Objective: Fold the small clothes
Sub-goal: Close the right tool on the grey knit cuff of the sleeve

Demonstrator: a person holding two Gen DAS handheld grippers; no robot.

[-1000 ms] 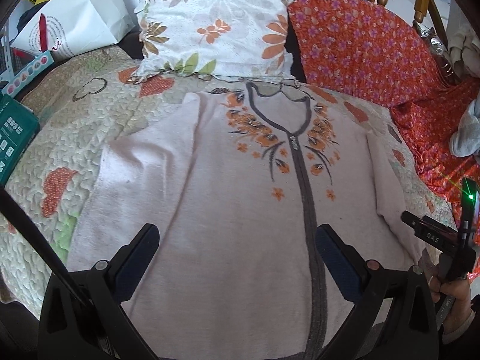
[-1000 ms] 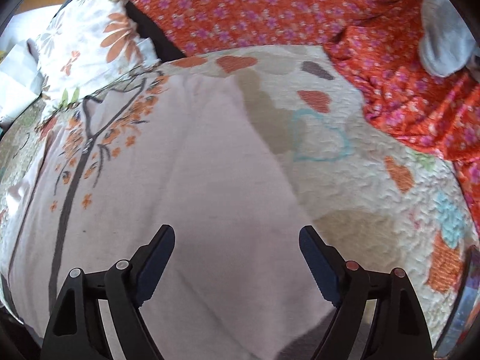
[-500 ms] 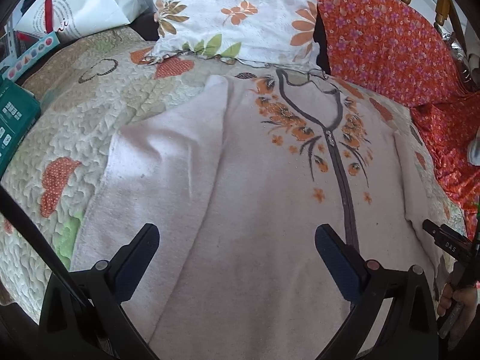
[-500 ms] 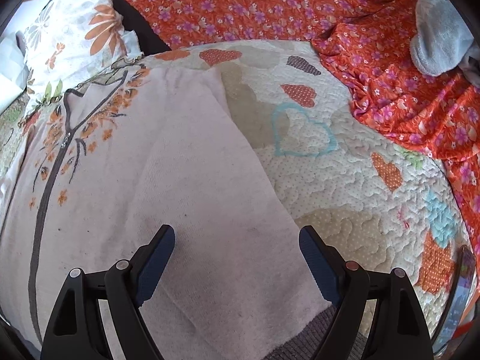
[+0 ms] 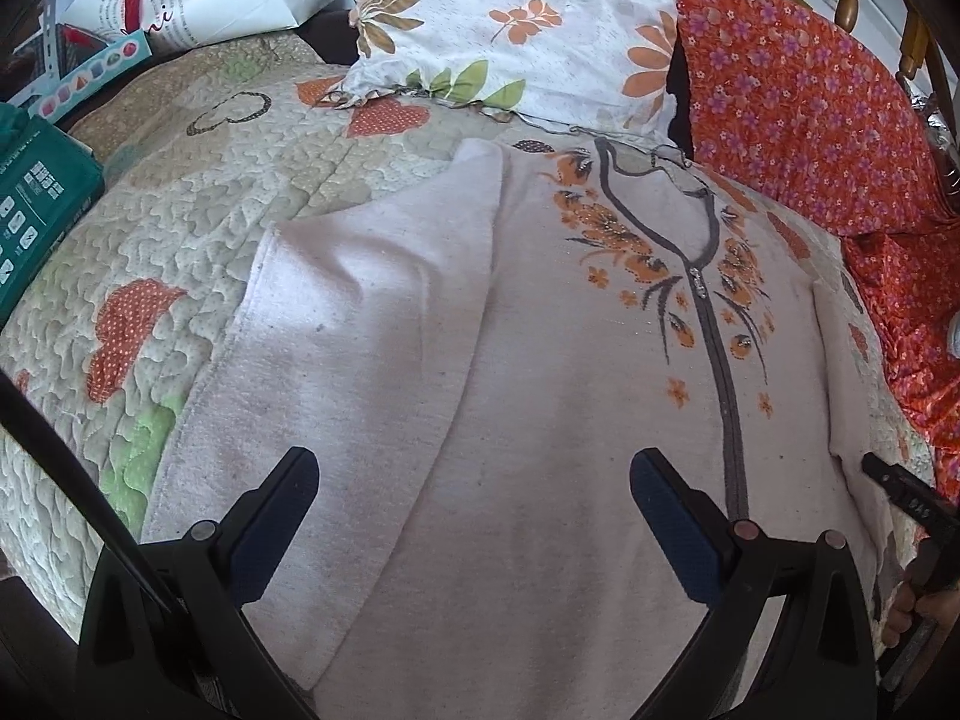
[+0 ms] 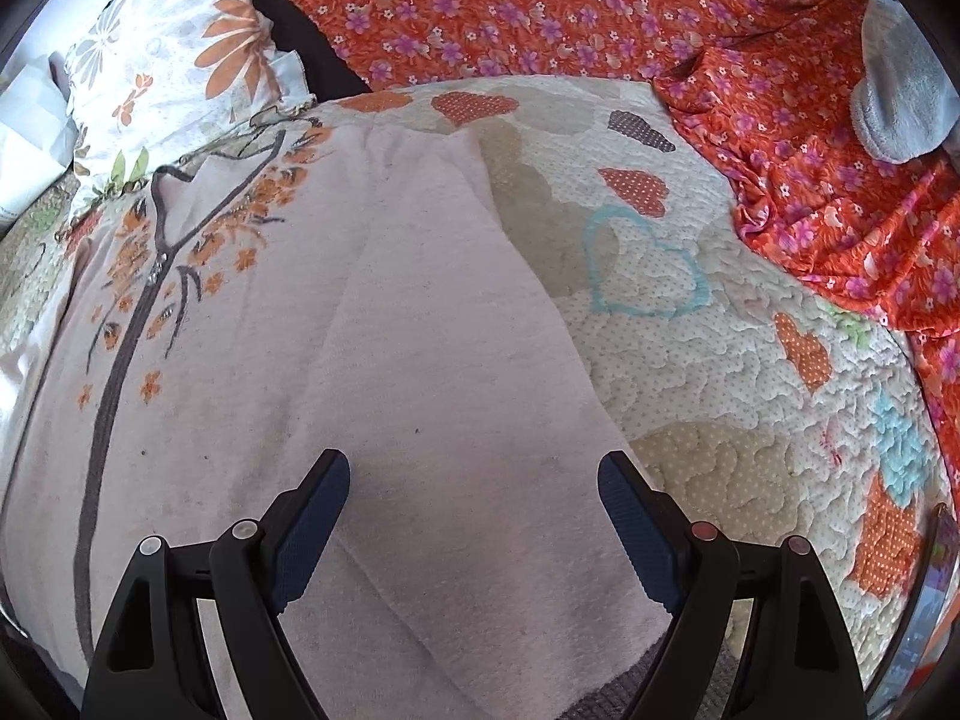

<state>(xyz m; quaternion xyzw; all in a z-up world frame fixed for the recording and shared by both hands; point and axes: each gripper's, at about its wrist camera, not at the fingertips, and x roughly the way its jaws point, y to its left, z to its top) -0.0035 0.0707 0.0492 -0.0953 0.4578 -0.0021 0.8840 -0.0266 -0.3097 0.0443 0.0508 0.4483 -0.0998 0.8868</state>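
Since the earlier frame the left gripper point(image 5: 474, 516) has been carried lower and toward the jacket's left sleeve, so that the grey zip now sits off to the right of its view; the right gripper point(image 6: 474, 510) has scarcely been shifted.

The quilted bedspread point(image 5: 180, 228) is taken as the landmark. On it the pale pink zip jacket point(image 5: 570, 390) is laid out flat, front up, collar toward the floral pillow point(image 5: 528, 18) at the bedspread's head. An orange flowered cloth point(image 6: 540, 6) is bunched along the bedspread's far side, beside the jacket's right sleeve point(image 6: 468, 312). The left sleeve point(image 5: 336, 348) is spread outward over the bedspread (no crease across it yet).

Both pairs of tongs are held wide apart, with nothing pinched between the pads; each is poised above the jacket's lower part near a sleeve.

Spreading appears to be done. No fold is seen: sleeves, sides and the final halving are judged still to be made.
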